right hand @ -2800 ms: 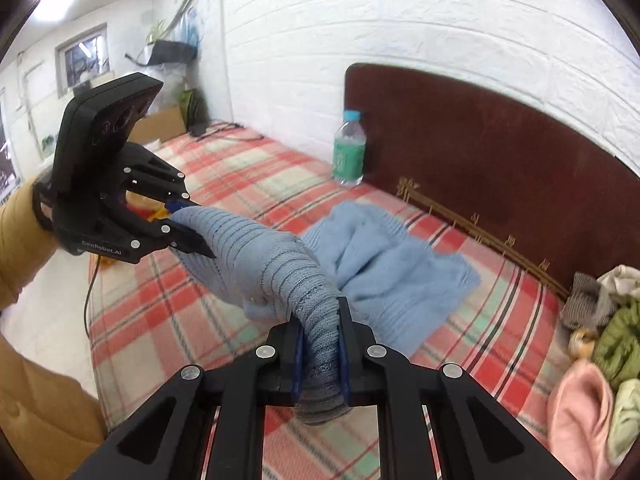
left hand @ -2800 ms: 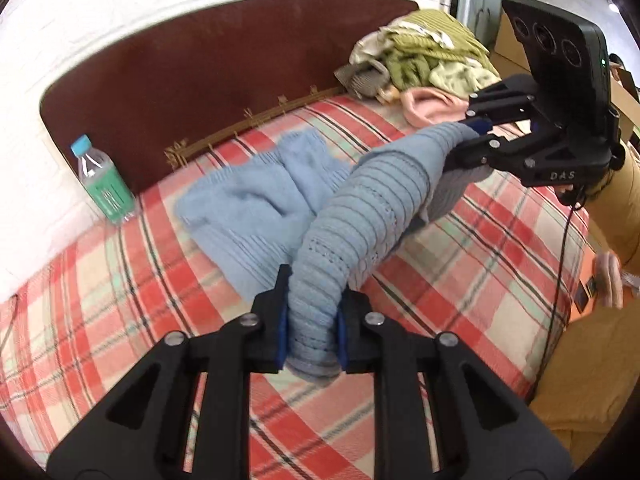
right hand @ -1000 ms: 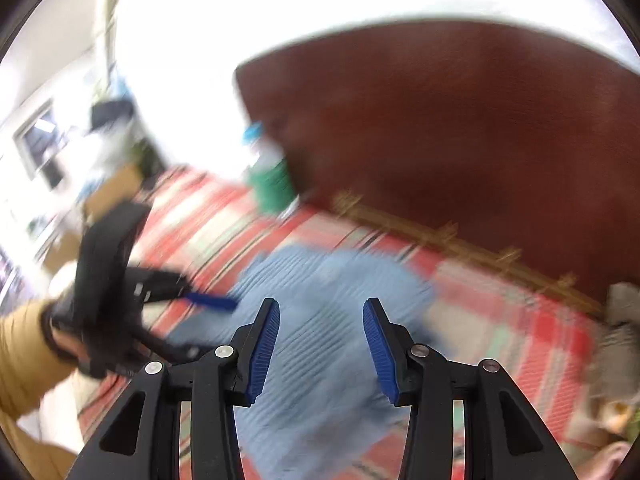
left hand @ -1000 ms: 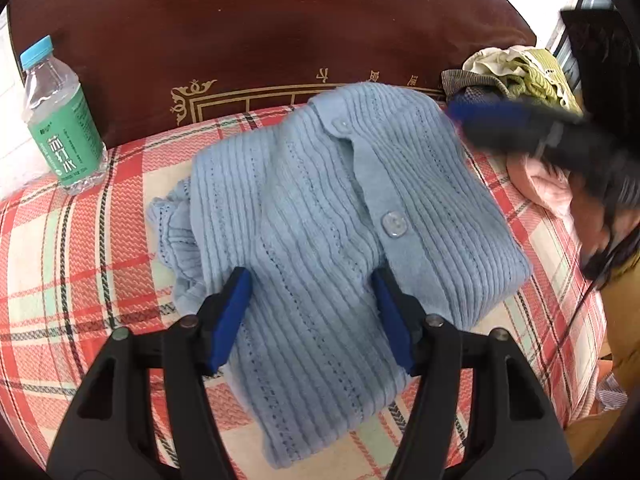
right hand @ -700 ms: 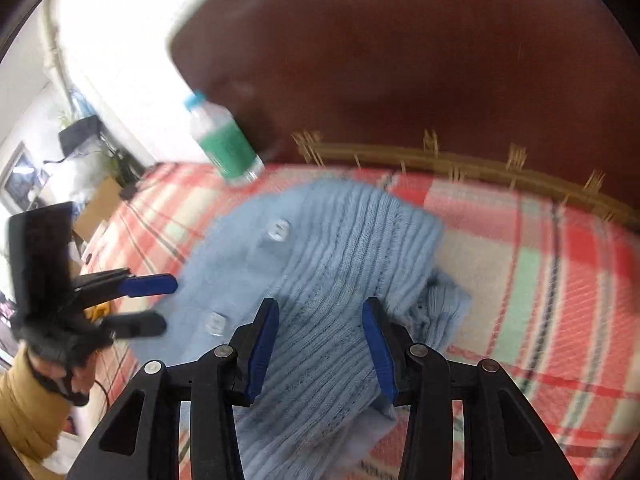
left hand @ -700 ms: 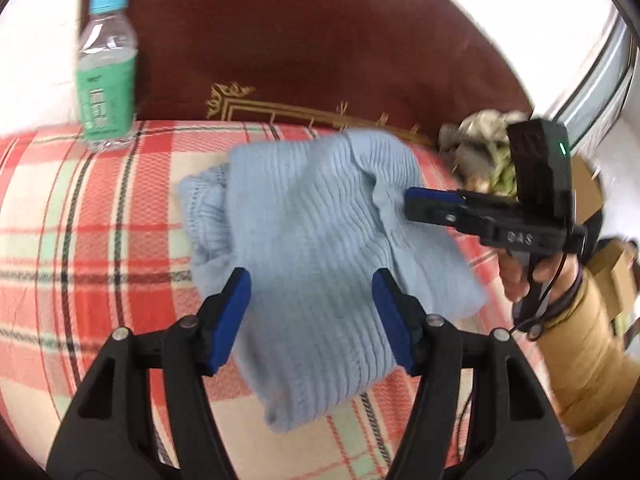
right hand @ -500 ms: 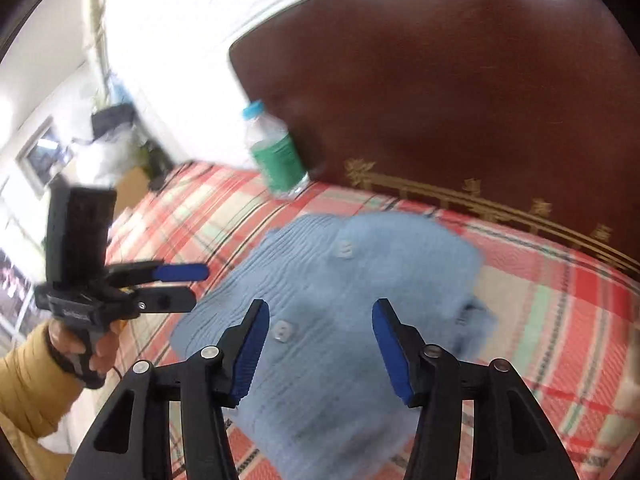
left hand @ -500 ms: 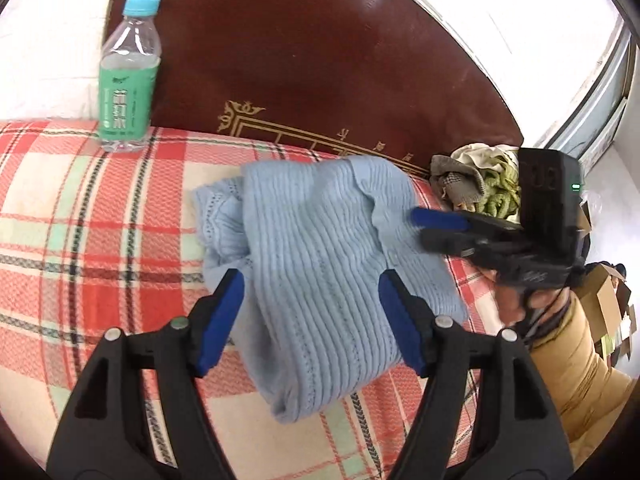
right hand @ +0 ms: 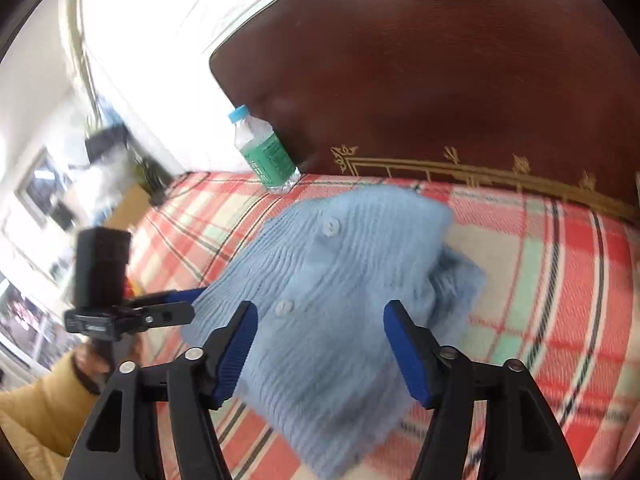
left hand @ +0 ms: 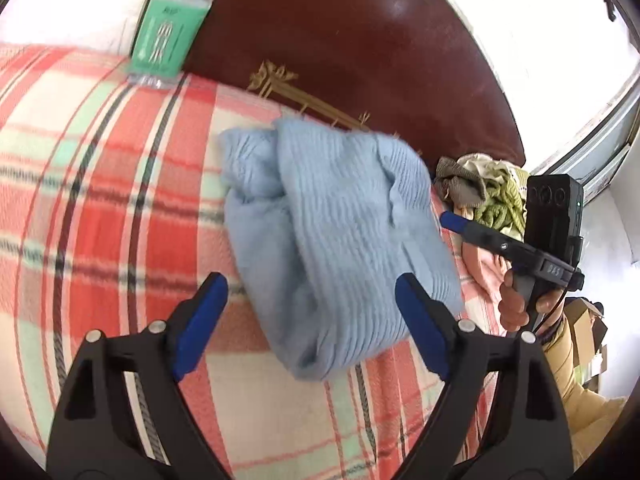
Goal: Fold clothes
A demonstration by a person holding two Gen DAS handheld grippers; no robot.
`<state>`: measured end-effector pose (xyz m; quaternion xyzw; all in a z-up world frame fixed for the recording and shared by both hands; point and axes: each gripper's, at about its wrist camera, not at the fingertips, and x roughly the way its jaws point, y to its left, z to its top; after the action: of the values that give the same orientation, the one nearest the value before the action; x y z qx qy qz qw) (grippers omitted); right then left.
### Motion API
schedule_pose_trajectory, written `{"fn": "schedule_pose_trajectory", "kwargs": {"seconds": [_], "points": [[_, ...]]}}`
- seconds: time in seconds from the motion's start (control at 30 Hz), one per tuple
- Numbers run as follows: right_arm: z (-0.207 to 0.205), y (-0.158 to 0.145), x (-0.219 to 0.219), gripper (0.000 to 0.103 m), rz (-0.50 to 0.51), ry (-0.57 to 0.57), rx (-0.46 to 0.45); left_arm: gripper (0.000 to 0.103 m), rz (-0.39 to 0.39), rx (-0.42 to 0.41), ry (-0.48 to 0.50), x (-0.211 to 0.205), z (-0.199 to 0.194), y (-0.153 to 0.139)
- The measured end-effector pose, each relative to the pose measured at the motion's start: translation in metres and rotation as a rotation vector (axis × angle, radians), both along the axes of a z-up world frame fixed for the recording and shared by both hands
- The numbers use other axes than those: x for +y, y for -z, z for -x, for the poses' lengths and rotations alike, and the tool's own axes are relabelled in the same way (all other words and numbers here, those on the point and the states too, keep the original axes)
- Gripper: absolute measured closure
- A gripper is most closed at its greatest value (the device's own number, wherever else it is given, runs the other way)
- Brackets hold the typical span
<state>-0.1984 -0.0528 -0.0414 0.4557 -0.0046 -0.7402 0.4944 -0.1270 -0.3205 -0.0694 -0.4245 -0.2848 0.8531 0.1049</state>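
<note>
A light blue knit cardigan (left hand: 336,232) lies folded in a bundle on the plaid bed cover (left hand: 100,184), near the dark headboard. It also shows in the right wrist view (right hand: 332,280), with white buttons on top. My left gripper (left hand: 312,320) is open and empty, its blue pads on either side of the bundle's near end. My right gripper (right hand: 320,348) is open and empty, just over the cardigan's near edge. The right gripper also shows in the left wrist view (left hand: 460,224) at the cardigan's right side; the left one shows in the right wrist view (right hand: 176,304).
A water bottle with a green label (left hand: 172,28) stands against the brown headboard (left hand: 360,40) at the far left. A pile of green, grey and pink clothes (left hand: 488,196) lies to the right of the cardigan. The bed edge is on the right.
Both grippers let go of the cardigan sleeve, opened and drew back. The cardigan now lies folded on the bed. Both cameras have shifted closer and are blurred by motion.
</note>
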Motion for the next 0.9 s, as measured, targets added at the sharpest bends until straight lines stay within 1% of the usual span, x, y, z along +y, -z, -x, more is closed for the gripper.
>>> {"fn": "schedule_pose_trajectory", "kwargs": {"seconds": [0.07, 0.13, 0.17, 0.2, 0.33, 0.37, 0.43, 0.5, 0.6, 0.7, 0.77, 0.83, 0.9], "points": [[0.004, 0.008, 0.006, 0.029, 0.001, 0.037, -0.054, 0.017, -0.033, -0.019, 0.011, 0.002, -0.001, 0.004], [0.006, 0.016, 0.024, 0.027, 0.012, 0.080, -0.117, 0.017, -0.072, -0.041, 0.020, 0.005, 0.001, 0.009], [0.007, 0.019, 0.032, 0.023, 0.018, 0.097, -0.144, 0.016, -0.088, -0.051, 0.031, 0.008, 0.003, 0.011], [0.010, 0.025, 0.038, 0.021, 0.019, 0.127, -0.171, 0.016, -0.094, -0.060, 0.039, 0.011, 0.004, 0.013], [0.025, 0.049, 0.038, 0.020, 0.061, 0.180, -0.282, 0.016, -0.116, -0.094, 0.073, 0.024, 0.007, 0.022], [0.028, 0.054, 0.037, 0.020, 0.070, 0.193, -0.307, 0.011, -0.120, -0.086, 0.079, 0.025, 0.009, 0.022], [0.035, 0.059, 0.032, 0.018, 0.057, 0.216, -0.303, 0.006, -0.137, -0.075, 0.079, 0.027, 0.013, 0.022], [0.042, 0.064, 0.027, 0.017, 0.061, 0.232, -0.311, 0.005, -0.151, -0.074, 0.074, 0.027, 0.015, 0.022], [0.048, 0.064, 0.017, 0.013, 0.098, 0.228, -0.325, 0.005, -0.169, -0.071, 0.070, 0.027, 0.019, 0.024], [0.050, 0.072, -0.001, 0.013, 0.137, 0.198, -0.362, 0.005, -0.205, -0.064, 0.063, 0.025, 0.022, 0.027], [0.049, 0.071, -0.010, 0.012, 0.133, 0.198, -0.334, 0.005, -0.236, -0.065, 0.049, 0.023, 0.024, 0.028], [0.049, 0.070, -0.018, 0.012, 0.129, 0.191, -0.330, 0.005, -0.264, -0.063, 0.035, 0.021, 0.026, 0.030], [0.049, 0.071, -0.022, 0.012, 0.136, 0.185, -0.337, 0.006, -0.251, -0.063, 0.029, 0.022, 0.026, 0.029]]}}
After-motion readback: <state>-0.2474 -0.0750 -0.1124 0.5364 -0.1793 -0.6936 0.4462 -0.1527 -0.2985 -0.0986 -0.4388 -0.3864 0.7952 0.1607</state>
